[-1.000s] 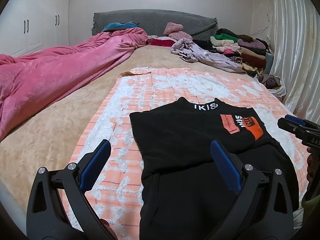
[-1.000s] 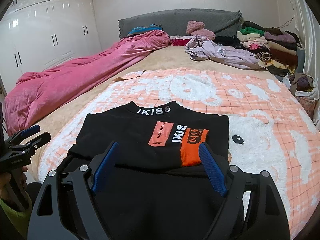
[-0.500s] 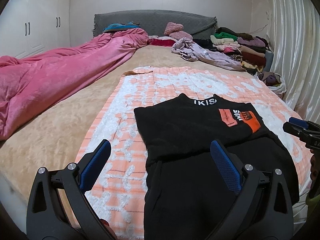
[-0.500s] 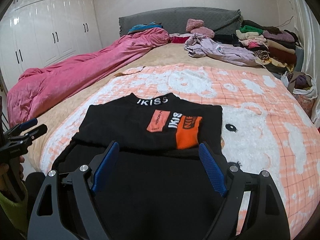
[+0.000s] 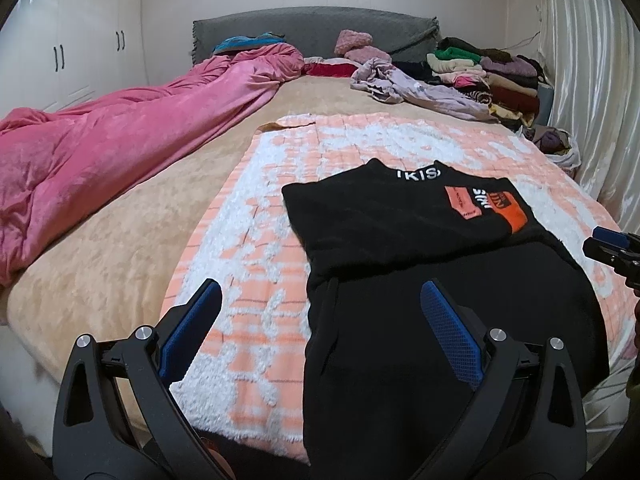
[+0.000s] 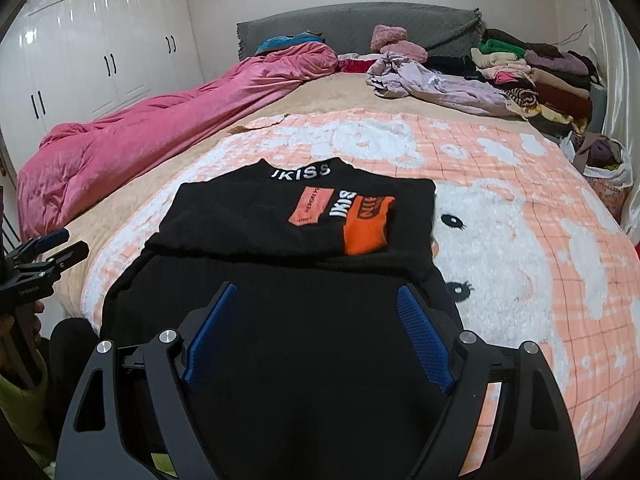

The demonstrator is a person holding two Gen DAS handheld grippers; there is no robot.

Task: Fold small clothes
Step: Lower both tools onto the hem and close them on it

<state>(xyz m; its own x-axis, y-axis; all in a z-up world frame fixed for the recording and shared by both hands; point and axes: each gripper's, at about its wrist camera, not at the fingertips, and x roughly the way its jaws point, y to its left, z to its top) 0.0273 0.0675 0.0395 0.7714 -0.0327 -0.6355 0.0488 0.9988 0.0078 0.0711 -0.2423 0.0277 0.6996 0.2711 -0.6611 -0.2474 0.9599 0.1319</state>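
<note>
A black top [image 5: 420,264] [image 6: 280,280] with white collar lettering and an orange patch lies on the pink-and-white blanket [image 5: 256,248] [image 6: 520,240]. Its upper part is folded over the lower part, which reaches the bed's near edge. My left gripper [image 5: 320,300] hovers open above the garment's left edge, nothing between its blue pads. My right gripper [image 6: 316,304] is open too, over the lower black cloth. Each gripper shows at the side of the other's view: the right gripper [image 5: 612,248] and the left gripper [image 6: 48,256].
A pink quilt [image 5: 100,152] runs along the bed's left side. Loose and stacked clothes [image 6: 520,76] sit near the grey headboard [image 6: 360,24]. A bag [image 6: 600,160] rests at the right edge by the curtain. White wardrobes [image 6: 80,60] line the left wall.
Both grippers have drawn back toward the bed's near edge, so the top sits farther away and more of its lower part shows. Both stay open.
</note>
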